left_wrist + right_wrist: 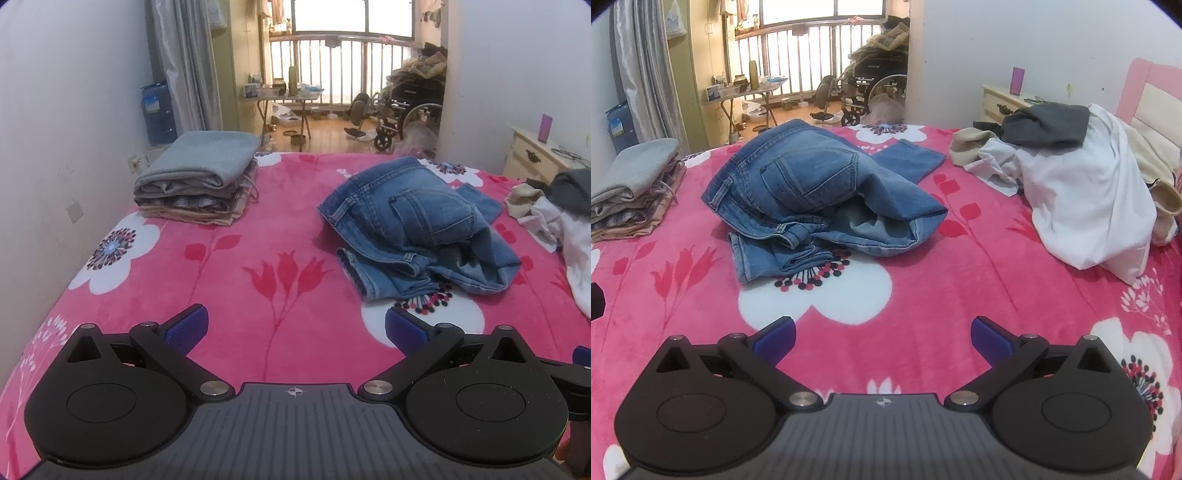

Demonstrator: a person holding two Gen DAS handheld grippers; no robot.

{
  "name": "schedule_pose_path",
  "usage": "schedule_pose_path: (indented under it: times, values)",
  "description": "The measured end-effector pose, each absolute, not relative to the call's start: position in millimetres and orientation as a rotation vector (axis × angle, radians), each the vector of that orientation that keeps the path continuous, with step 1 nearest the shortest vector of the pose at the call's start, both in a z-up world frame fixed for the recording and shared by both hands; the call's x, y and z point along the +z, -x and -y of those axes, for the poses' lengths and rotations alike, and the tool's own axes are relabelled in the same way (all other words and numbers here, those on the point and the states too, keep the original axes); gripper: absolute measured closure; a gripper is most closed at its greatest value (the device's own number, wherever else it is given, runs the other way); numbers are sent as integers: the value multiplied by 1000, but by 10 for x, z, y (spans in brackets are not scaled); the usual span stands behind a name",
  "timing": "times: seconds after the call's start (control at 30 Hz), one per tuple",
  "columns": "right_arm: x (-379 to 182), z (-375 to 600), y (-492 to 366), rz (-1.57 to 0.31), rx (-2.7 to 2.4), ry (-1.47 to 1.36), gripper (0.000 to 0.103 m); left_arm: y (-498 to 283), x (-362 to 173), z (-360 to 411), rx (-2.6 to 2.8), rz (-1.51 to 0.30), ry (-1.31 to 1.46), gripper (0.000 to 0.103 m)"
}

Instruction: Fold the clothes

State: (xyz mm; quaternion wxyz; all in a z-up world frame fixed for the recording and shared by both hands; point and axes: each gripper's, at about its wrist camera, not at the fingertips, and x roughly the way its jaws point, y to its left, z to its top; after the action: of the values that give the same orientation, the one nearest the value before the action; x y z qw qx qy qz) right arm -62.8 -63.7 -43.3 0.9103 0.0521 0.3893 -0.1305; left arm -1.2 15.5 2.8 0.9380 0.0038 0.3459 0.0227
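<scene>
Both grippers, left (295,328) and right (882,338), hang wide and empty over the bed (923,295), and the crumpled jeans (820,199) lie ahead, nearer the right one, lying mostly near to far.

Pink floral bed (923,302), crumpled jeans (812,195), folded stack (199,181), unfolded heap (1078,184)
</scene>
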Motion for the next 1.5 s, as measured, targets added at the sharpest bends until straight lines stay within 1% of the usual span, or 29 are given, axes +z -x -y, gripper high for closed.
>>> schedule_pose_path:
  times: [0.23,0.67,1.5]
  values:
    - [-586,497,757,-800,-273,-108,0,18,-1,-123,50,-713,-16,0]
    - [-703,519,733,-795,-274,-109,0,31,-42,-97,81,-722,-11,0]
    - [-722,528,706,-779,-280,-111,0,38,-57,-99,94,-726,-19,0]
